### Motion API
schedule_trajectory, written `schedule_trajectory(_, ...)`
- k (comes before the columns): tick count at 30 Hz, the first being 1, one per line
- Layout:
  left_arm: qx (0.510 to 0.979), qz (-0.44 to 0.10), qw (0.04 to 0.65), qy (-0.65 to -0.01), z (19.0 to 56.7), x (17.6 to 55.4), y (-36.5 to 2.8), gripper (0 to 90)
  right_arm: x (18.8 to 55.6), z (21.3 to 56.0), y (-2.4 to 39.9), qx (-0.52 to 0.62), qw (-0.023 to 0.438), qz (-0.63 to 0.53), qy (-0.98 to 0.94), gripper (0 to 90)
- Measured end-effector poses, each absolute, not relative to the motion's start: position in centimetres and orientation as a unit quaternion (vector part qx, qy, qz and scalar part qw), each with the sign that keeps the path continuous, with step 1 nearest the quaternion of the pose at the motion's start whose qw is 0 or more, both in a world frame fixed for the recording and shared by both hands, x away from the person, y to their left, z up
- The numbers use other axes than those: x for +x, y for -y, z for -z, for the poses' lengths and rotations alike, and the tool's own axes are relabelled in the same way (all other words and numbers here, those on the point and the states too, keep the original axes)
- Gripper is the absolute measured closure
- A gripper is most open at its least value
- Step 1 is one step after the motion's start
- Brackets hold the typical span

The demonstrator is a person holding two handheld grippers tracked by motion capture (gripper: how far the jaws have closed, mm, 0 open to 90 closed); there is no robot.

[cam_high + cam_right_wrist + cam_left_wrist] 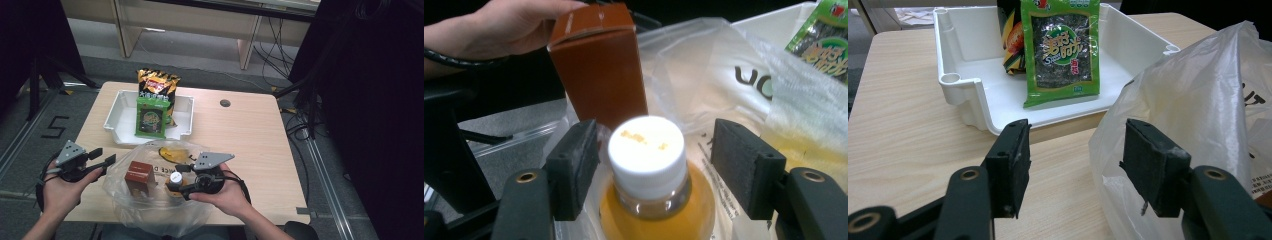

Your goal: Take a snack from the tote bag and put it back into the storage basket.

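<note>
A clear plastic bag (150, 210) lies open at the table's front edge. Inside it stand a brown carton (139, 176) and an orange drink bottle with a white cap (175, 178). My right gripper (181, 181) reaches into the bag from the right. In the right gripper view its jaws (654, 155) are open on either side of the white cap (646, 145), the left pad close to it, the right pad apart; the carton (599, 65) stands just behind. My left gripper (104, 159) is open at the bag's left rim, with bag film (1198, 100) beside its right pad (1153, 165).
A white tray (117, 117) at the back holds a green seaweed pack (152, 117) and a dark chips bag (159, 85) leaning behind it. Something yellow (172, 152) lies at the bag's far side. A round cable hole (225, 103) sits farther right. The table's right half is bare wood.
</note>
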State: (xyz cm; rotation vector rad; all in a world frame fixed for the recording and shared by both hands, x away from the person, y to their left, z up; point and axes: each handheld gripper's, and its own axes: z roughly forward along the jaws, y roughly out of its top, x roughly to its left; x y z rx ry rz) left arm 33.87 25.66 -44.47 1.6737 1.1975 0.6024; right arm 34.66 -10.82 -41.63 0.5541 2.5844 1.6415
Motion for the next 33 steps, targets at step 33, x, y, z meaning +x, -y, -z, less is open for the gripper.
schedule_trajectory(33,0.694,-0.241,0.474,-0.486,44.8,33.8,-25.4,44.1,34.4,46.0,10.0,0.172,0.015,-0.469,-0.866,32.3)
